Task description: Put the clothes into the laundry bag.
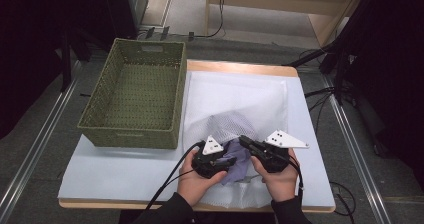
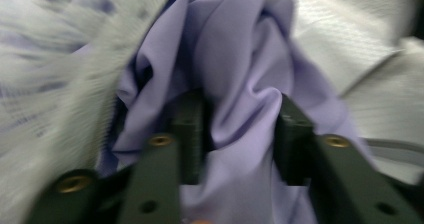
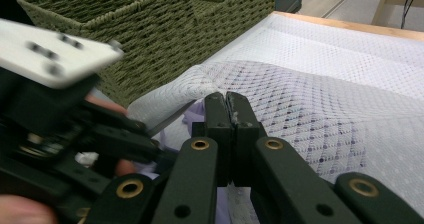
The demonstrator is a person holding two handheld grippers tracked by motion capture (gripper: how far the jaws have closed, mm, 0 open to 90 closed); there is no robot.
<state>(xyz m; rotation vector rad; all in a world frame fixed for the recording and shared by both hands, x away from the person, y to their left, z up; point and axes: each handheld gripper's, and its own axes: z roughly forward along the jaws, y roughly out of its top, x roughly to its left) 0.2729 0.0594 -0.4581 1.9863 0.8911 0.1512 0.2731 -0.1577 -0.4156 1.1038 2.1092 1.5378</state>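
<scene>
My lilac cloth [image 2: 235,84], soft and crumpled, lies half inside the white mesh bag [image 1: 235,101] at the table's near edge. My left gripper [image 2: 240,129] has its jaws parted around a fold. My right gripper [image 3: 230,115] is clenched on the bag's mesh edge.

Most of the lilac cloth [image 1: 239,161] is tucked away inside the white mesh bag [image 1: 235,104], showing through it as a dim shape, so how much is there cannot be told. In the left gripper view the mesh [image 2: 60,84] at the left is smeared by motion blur, and the cloth [image 2: 240,84] runs off the top and bottom edges, hiding whether the left tool [image 2: 240,129] really pinches the fold between its jaws. From above, the person's forearms [image 1: 170,209] are cut off at the bottom edge, and what, if anything, the closed right tool [image 3: 230,109] has nipped of the bag's edge is too small to tell.
</scene>
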